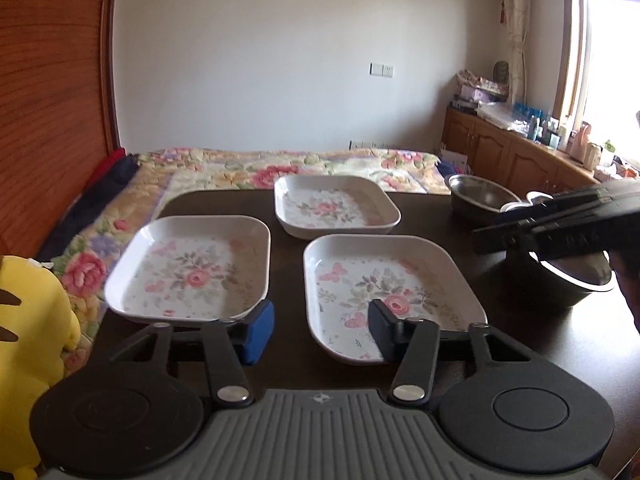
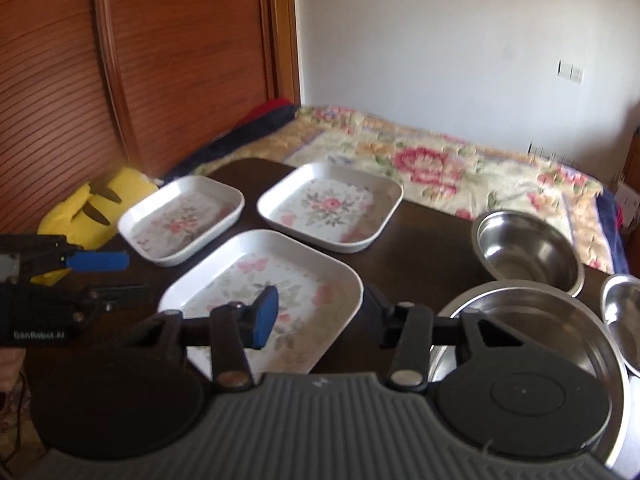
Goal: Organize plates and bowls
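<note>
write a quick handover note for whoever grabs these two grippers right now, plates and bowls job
Left gripper: open, empty, low over the table between the two near plates.
Right gripper: open, empty, between the near plate and the large steel bowl.
Three floral plates lie apart on the dark table: near, left plate, far plate.
Three steel bowls sit apart at the right: large, middle bowl, small bowl.
Done: nothing stacked.
Left: stack plates, nest bowls.
</note>
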Demonstrator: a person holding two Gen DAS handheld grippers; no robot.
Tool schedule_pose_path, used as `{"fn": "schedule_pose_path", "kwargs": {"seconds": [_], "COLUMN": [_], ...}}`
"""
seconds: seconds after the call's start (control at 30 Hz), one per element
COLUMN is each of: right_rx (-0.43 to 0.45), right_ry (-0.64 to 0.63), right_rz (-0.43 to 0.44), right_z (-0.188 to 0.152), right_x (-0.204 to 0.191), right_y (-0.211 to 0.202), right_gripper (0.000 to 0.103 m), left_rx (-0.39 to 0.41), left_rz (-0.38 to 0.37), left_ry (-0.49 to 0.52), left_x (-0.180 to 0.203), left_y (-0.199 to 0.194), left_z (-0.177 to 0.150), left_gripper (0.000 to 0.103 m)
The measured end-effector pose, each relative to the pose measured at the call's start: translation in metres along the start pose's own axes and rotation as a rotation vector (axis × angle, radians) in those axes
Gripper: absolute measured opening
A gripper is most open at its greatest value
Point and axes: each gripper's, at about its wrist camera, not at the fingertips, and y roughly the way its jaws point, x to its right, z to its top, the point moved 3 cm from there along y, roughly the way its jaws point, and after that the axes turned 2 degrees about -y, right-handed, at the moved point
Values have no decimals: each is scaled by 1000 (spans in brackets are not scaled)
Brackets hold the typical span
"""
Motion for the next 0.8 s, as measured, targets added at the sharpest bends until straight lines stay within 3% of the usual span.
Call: {"fn": "schedule_pose_path", "kwargs": {"seconds": [0.27, 0.47, 0.67, 0.8], "right_rx": [-111, -222, -276, -303], "right_ry": [-66, -71, -84, -105], "right_rz": [13, 30, 52, 51], "right_z": [17, 23, 28, 27], "right_x": [9, 23, 27, 26], "right_y": [37, 62, 72, 77], "right_gripper": [40, 36, 35, 34], "left_rx": [-53, -84, -110, -121], "left_rz": [-27, -33, -47, -51], "left_ry": [-43, -61, -62, -82], "left_x": [-5, -7, -4, -6], "left_y": [10, 13, 14, 17], "left_z": [1, -3, -7, -7], "left_gripper": [65, 65, 64, 57]}}
